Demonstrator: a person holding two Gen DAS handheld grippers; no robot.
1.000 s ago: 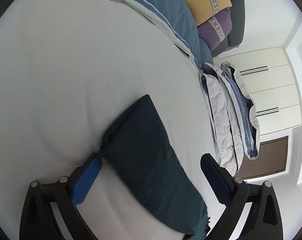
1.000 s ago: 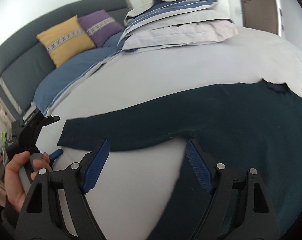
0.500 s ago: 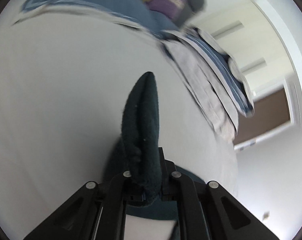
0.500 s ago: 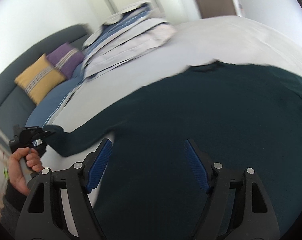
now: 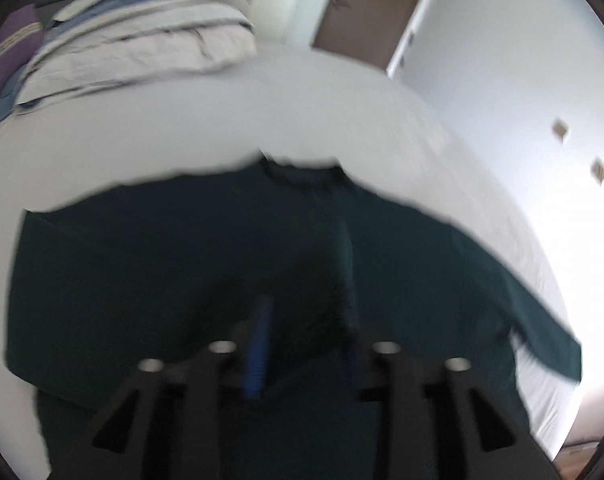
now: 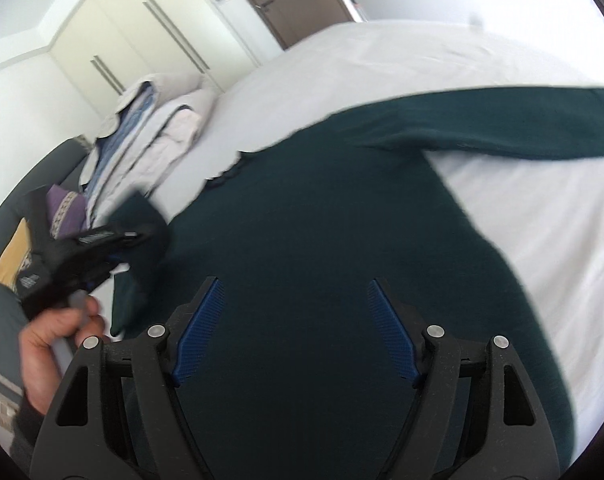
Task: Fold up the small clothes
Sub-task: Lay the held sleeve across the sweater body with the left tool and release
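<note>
My left gripper (image 5: 308, 314) hangs tilted down over the dark green sweater (image 6: 322, 220), which lies spread flat on the white bed sheet (image 5: 222, 120) with its collar (image 5: 298, 172) pointing away from me. Its jaws have just been opening. A raised ridge of the near sleeve (image 5: 338, 264) runs up between them, laid inward across the chest. The picture is smeared, but as far as I can make out the pads are parted and no longer pinching the cloth, so I read that sleeve as let go where I want it, on top of the body, to narrow the garment. My right gripper (image 6: 294, 328) hovers above the middle of the torso, its blue pads spread wide with nothing between them; it is free and ready because the other sleeve (image 6: 502, 128) lies stretched straight out on my right, flat on the sheet and not yet folded in. That is the one I judge comes next, and the empty jaws must travel out to its cuff. The hand (image 6: 50, 344) holding the left tool sits low at the sweater's left edge. A stack of folded linens (image 5: 142, 40) rests well apart, beyond the collar, leaving bare sheet around the work.
</note>
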